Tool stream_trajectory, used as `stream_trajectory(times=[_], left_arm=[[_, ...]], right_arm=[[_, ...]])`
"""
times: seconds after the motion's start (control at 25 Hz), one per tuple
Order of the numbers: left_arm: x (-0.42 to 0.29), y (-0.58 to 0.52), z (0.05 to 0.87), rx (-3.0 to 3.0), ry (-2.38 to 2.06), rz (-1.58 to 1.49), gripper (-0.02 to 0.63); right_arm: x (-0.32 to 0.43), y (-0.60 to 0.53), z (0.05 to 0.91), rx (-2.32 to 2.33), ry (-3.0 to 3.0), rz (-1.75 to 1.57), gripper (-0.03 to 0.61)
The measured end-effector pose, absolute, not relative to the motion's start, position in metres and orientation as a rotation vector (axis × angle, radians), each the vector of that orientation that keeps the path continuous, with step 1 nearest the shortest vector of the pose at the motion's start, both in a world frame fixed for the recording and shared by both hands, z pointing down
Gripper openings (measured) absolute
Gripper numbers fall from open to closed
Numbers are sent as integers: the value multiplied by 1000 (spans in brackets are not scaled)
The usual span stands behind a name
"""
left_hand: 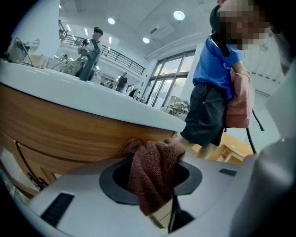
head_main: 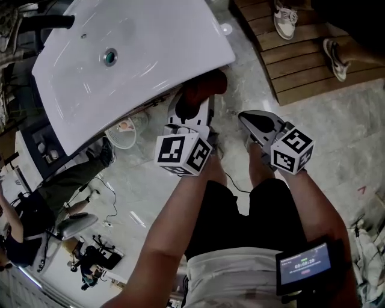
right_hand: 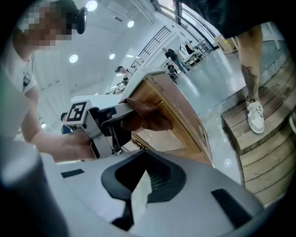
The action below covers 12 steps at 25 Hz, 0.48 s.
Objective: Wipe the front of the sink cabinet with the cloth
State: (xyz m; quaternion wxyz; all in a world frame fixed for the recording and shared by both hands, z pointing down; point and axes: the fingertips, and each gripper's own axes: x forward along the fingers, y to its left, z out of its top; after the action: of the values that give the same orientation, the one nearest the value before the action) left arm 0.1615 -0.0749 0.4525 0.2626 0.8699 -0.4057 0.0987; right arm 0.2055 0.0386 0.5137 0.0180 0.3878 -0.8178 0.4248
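Left hand-held gripper [head_main: 191, 109] is clamping the cloth [left_hand: 152, 176] and pressing it on the wooden cabinet [left_hand: 60, 125] front, just under the sink [head_main: 132, 60] rim. Right hand-held gripper [head_main: 257, 123] is hanging beside it, jaws together and empty. Best wipe, I'd judge, is pressing the wad flat and sweeping sideways below the overhang. Floor [head_main: 337, 132] is giving room. The step [head_main: 301, 66] with a bystander's shoes [head_main: 285, 18] is sitting near on the right.

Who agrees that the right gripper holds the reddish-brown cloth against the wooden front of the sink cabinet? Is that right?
Not right: it is the left gripper that holds the reddish-brown cloth against the wooden front of the sink cabinet. The left gripper view shows the cloth clamped between its jaws.
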Motion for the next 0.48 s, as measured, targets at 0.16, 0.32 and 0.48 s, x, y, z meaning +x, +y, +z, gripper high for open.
stream_trajectory(times=[0.16, 0.32, 0.48], left_arm=[[192, -71, 459, 2385, -1007, 259, 141], [215, -65, 468, 2389, -852, 238, 141], [238, -56, 486, 2345, -768, 221, 141]], right_arm=[[205, 48, 519, 1168, -2517, 1323, 12], [199, 51, 522, 1151, -2511, 1328, 12], [204, 58, 528, 1159, -2483, 1343, 12]])
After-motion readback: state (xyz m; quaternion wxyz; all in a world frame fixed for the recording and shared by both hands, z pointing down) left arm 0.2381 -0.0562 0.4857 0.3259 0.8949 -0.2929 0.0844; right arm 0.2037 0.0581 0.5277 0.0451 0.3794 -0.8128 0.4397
